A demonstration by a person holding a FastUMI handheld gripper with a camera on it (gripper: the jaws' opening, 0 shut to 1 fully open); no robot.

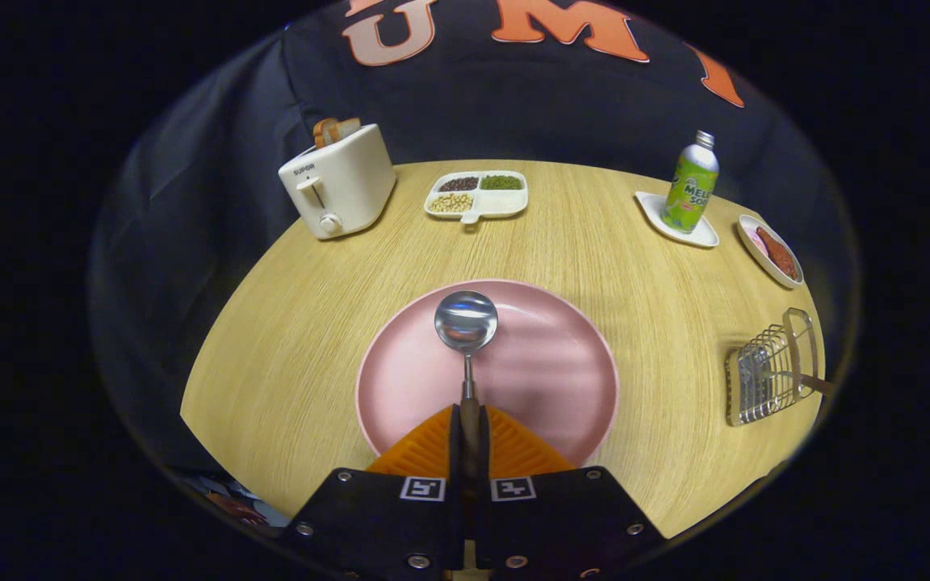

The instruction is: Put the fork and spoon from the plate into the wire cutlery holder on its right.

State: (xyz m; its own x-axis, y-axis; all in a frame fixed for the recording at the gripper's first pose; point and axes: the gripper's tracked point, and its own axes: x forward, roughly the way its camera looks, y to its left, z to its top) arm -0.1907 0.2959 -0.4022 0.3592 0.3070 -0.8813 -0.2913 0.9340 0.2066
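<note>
Wooden table (312,323), pink plate (546,371), toaster (340,181), divided tray (477,195), wire holder (768,371)

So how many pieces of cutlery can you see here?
2: the spoon held over the pink plate by the shut tongs; a handle, probably the fork's, in the wire cutlery holder.

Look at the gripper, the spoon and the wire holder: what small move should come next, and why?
Probably lift the spoon a little and carry it right toward the wire cutlery holder. The gripper is shut on the spoon's handle, its bowl lies over the pink plate, and the holder, with what looks like the fork's handle sticking out, stands to the plate's right.
</note>
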